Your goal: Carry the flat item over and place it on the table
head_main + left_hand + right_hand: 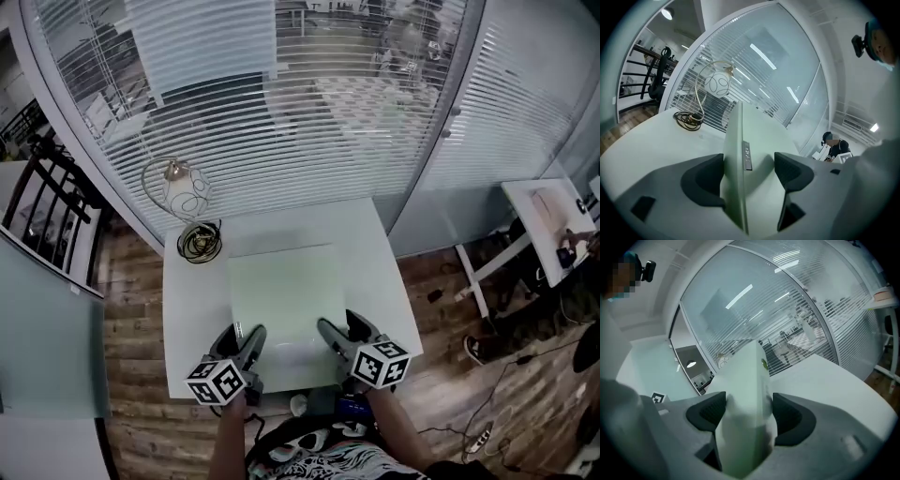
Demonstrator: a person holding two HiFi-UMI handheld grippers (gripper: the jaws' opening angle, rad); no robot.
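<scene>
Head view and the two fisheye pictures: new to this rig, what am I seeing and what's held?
No robot: a person holds a two-jaw tool in each hand. The head view is from a camera on their head, looking down; the left tool and right tool show at its bottom. The other two pictures come from a camera on each tool, looking along its jaws. A white table carries a wire-loop lamp and a coiled cable at its far left corner. Both tools are closed on the near edge of a pale green flat panel lying over the table; whether it rests there I cannot tell.
</scene>
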